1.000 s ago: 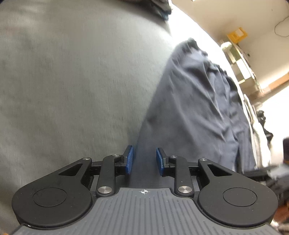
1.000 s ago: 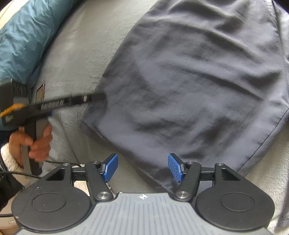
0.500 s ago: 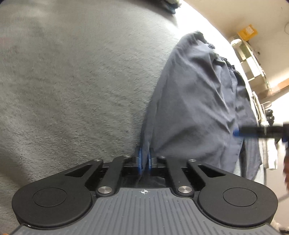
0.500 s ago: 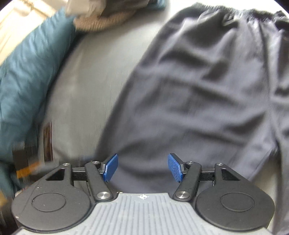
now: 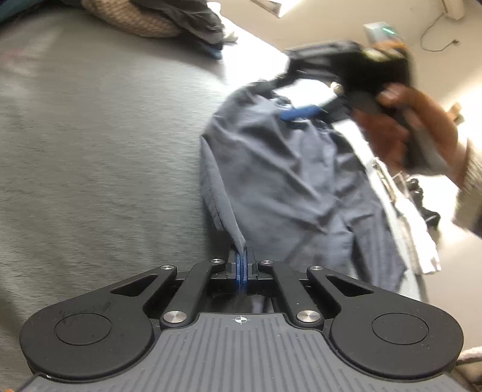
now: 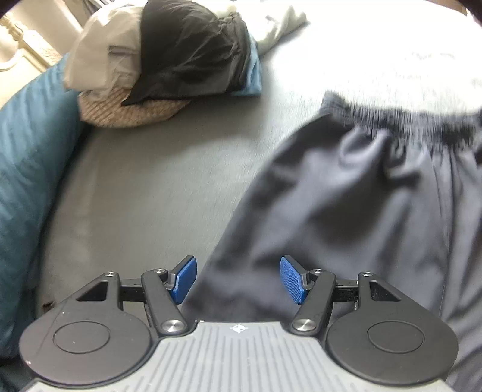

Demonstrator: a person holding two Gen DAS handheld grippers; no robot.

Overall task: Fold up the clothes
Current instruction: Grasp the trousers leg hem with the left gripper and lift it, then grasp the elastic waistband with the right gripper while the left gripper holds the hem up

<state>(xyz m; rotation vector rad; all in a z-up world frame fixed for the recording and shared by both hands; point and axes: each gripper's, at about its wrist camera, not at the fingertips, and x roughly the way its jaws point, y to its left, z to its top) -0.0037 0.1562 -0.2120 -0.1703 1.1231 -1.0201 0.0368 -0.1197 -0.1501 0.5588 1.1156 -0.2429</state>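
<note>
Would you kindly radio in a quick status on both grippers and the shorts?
Left gripper shut on shorts hem. Right gripper open, over the shorts near the waistband. Clothes pile apart, not in the way.

A grey fleece bed cover (image 6: pixel 144 187) is being shown filling most of both views. A teal quilted duvet (image 6: pixel 27 169) is being seen at 9 o'clock in the right wrist view, with a pile of folded laundry (image 6: pixel 168 60) at 11 o'clock. A cream wall (image 5: pixel 331 15) is being lit brightly at 1 o'clock in the left wrist view, where a loose cable (image 5: pixel 436 33) is being hung.
</note>
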